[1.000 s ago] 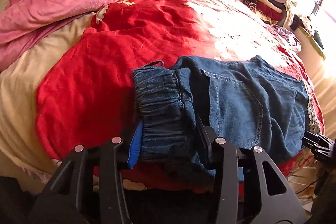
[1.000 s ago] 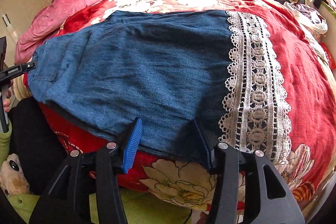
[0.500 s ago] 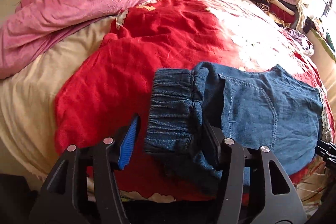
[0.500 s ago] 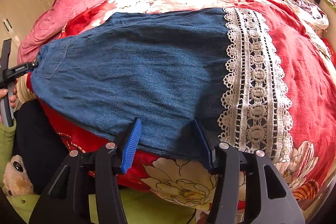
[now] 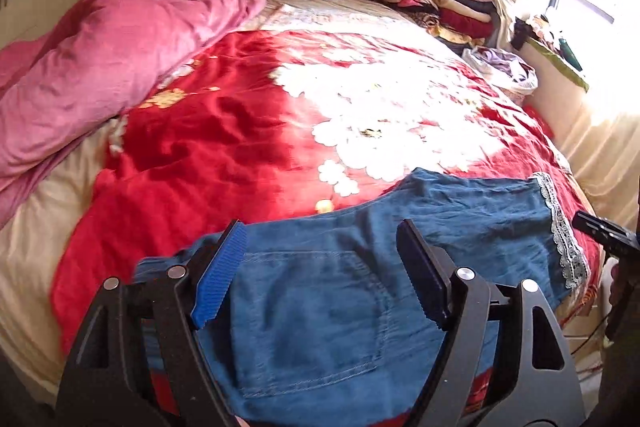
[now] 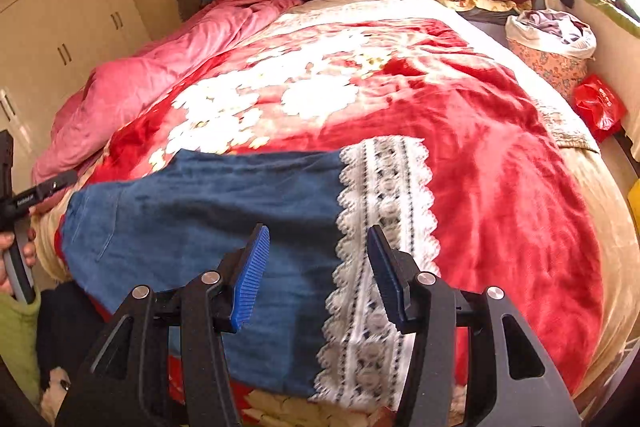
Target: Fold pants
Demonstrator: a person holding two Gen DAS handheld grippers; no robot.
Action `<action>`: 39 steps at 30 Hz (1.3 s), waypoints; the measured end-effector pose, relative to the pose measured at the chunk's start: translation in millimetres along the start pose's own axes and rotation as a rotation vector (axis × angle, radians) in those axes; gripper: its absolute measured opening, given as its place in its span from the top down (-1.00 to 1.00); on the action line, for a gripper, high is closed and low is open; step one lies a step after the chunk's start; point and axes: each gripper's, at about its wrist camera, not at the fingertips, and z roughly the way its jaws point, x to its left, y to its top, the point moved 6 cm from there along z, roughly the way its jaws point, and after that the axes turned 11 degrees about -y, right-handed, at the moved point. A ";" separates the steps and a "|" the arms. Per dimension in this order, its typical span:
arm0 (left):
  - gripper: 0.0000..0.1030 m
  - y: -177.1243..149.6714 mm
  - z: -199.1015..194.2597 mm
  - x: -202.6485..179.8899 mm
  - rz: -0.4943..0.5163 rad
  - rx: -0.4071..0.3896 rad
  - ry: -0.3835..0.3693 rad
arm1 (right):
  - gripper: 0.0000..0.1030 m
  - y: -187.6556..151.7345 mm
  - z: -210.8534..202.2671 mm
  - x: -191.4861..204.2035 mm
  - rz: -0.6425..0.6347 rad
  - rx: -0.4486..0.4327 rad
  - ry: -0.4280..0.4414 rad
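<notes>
Your pants point(image 5: 360, 291) are blue denim with a stitched back pocket and a white lace hem point(image 6: 380, 247). They lie flat across the near edge of the red floral blanket point(image 5: 224, 147). Their nearest edge is hidden behind both tools, and the frames are slightly blurred. Your left gripper point(image 5: 320, 275) hangs over the pocket end, jaws wide and holding nothing. Your right gripper point(image 6: 318, 267) is also spread wide and straddles the denim-lace seam.

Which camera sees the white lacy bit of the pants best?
The right wrist view: the lace hem fills the middle, big and clear. The left wrist view shows only a thin strip of it at the far right.
</notes>
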 end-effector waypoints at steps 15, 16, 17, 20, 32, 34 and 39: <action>-0.13 19.2 152.8 -25.5 -0.042 0.258 -0.189 | 0.07 51.2 99.0 -61.5 0.208 0.162 0.107; 0.00 17.2 158.2 -28.3 -0.033 0.279 -0.202 | 0.15 48.3 102.1 -58.9 0.203 0.170 0.130; 0.16 15.5 160.5 -31.7 -0.023 0.286 -0.210 | 0.19 45.6 104.1 -56.6 0.194 0.174 0.136; 0.87 12.3 160.2 -47.8 -0.011 0.297 -0.282 | 0.37 38.9 106.5 -51.3 0.161 0.171 0.150; 0.96 43.9 136.0 -46.6 0.021 0.148 -0.231 | 0.67 79.6 80.6 -34.6 0.016 0.000 0.136; 0.96 36.6 146.1 -44.0 0.020 0.164 -0.200 | 0.67 77.7 100.2 -31.5 -0.019 0.040 0.094; 0.79 17.5 167.0 -34.8 0.034 0.185 -0.120 | 0.62 62.1 130.1 -38.3 -0.007 0.100 0.037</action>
